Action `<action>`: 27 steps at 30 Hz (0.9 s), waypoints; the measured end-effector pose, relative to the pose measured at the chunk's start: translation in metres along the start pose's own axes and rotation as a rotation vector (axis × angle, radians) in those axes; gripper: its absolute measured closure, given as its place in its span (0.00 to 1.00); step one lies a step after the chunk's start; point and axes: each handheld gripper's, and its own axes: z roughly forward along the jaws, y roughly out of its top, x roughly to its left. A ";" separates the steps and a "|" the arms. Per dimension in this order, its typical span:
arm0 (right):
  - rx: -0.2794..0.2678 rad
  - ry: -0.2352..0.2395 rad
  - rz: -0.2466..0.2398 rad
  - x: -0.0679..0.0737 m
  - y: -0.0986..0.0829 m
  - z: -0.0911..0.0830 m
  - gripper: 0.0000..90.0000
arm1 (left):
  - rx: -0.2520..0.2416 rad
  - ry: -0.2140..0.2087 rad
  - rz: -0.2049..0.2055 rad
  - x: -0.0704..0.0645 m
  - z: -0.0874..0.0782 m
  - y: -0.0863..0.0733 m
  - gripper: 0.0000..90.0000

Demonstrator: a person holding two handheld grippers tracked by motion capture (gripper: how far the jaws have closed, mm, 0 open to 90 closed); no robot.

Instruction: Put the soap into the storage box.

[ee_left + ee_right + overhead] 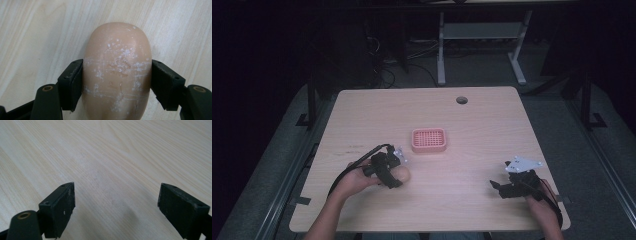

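Soap (117,72) lies on table (362,115), near left front, between jaws of left gripper (388,170); both pads touch its flanks, pinching it. Pink dish (429,140) sits mid-table, just beyond soap. Right gripper (512,186) rests near right front, jaws spread wide, nothing between them. Risk, as judged: soap rounded, smooth, chalky-scuffed; grip sits low on bar, so lift could squirt it forward or tilt it, missing dish.
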 end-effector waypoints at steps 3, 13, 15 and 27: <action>-0.001 -0.001 0.000 0.000 0.000 0.000 0.15 | 0.002 0.001 0.005 0.000 -0.001 0.003 0.35; -0.004 0.006 0.009 0.001 0.000 0.000 0.15 | 0.014 0.002 0.022 0.002 -0.005 0.009 0.35; -0.004 0.003 0.008 0.000 0.000 0.000 0.15 | 0.014 0.002 0.021 0.002 -0.006 0.010 0.35; -0.007 0.004 -0.007 0.000 0.000 0.000 0.15 | 0.009 0.001 0.019 0.004 -0.007 0.012 0.35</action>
